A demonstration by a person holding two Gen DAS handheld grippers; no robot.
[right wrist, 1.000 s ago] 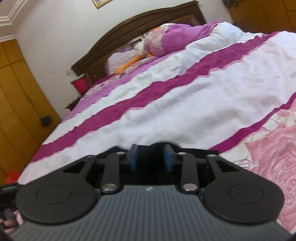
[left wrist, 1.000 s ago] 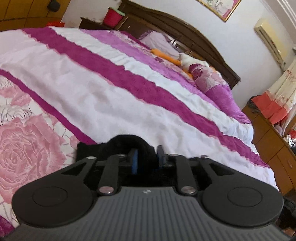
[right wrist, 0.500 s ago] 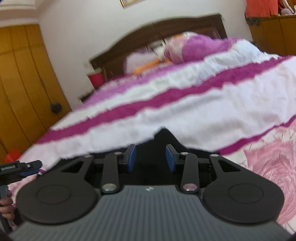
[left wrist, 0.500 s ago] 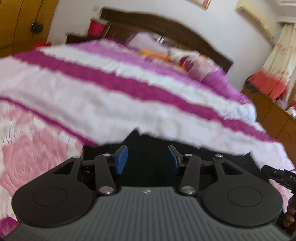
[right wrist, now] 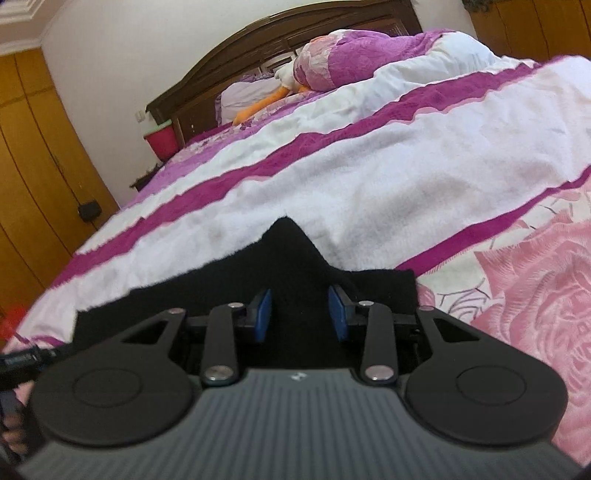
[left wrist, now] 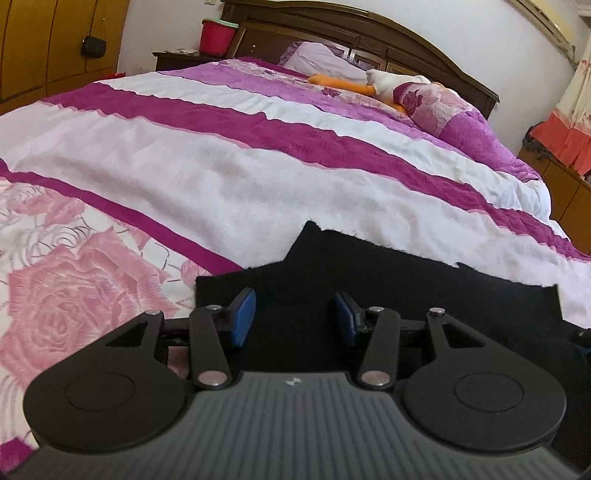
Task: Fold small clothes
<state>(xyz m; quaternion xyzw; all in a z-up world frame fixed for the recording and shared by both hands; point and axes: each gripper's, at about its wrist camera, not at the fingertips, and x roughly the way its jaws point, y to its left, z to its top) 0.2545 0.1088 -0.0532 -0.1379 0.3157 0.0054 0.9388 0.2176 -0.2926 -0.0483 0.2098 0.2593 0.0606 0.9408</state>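
Both grippers poised over a black garment on the bed

The left gripper (left wrist: 293, 319) and right gripper (right wrist: 301, 315) each hold their blue pads apart, gripping nothing, above the flat black fleece garment (left wrist: 388, 280) spread on the magenta-and-white striped bedspread (left wrist: 221, 177).

The garment (left wrist: 388, 288) lies flat on the bedspread (left wrist: 229, 177) at six o'clock; pillows (left wrist: 325, 61) and headboard (left wrist: 369, 26) lie beyond at twelve, a bucket (left wrist: 218, 35) at eleven.

Open bedspread (left wrist: 258, 173) ahead; pillows (left wrist: 436, 103) block the far end.
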